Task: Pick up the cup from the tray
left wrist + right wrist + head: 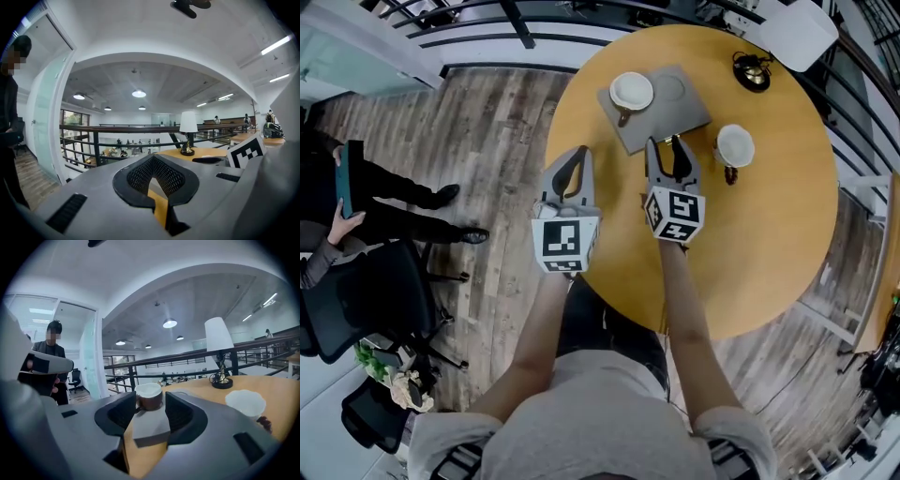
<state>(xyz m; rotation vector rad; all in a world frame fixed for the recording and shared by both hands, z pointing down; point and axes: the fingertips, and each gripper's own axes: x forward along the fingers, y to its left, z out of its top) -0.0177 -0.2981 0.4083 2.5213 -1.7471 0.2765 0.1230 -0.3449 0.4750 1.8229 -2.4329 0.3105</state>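
Note:
A brown cup with a white inside [631,92] stands at the far left of the grey tray [670,117] on the round wooden table [769,234]. My right gripper [667,142] hovers at the tray's near edge, open, nothing between its fingers. In the right gripper view the cup [149,397] shows straight ahead beyond the open gripper [150,408], with the tray [150,427] below. My left gripper [577,152] hangs over the table's left edge, its jaws together and empty; in its own view the gripper [153,164] points past the table.
A second cup [735,146] stands on the table right of the tray. A small lamp [752,70] sits at the far edge. A railing [487,37] runs behind the table. A person [356,202] stands at the left beside a black chair [356,300].

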